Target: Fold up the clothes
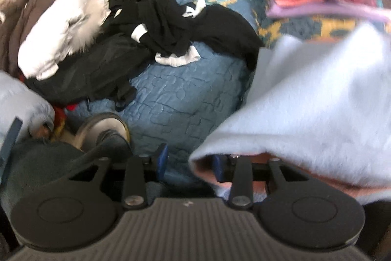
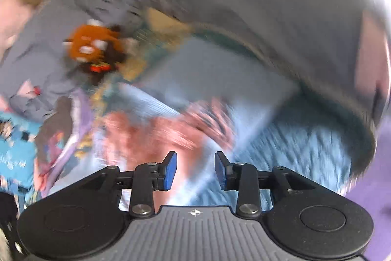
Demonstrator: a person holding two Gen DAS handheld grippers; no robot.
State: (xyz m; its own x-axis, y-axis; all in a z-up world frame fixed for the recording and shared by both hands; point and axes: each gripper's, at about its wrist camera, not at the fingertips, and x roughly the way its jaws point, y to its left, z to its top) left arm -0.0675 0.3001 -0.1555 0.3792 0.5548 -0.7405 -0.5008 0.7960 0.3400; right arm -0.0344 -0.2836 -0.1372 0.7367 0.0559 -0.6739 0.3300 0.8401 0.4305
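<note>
Fleece (image 1: 317,94) drapes over our left tool (image 1: 190,163), its jaws apart; our right tool (image 2: 195,170) gapes empty above the bed (image 1: 183,99).

A pale blue fleece garment (image 1: 317,102) with a pink lining lies rumpled across the right side of the blue quilted bed, its open hem turned toward the near edge and showing the pink inside. To its left, a jumbled heap of black clothes (image 1: 151,40) lies unfolded, white cuffs poking out, with a white fluffy garment (image 1: 66,23) slumped against it.
</note>
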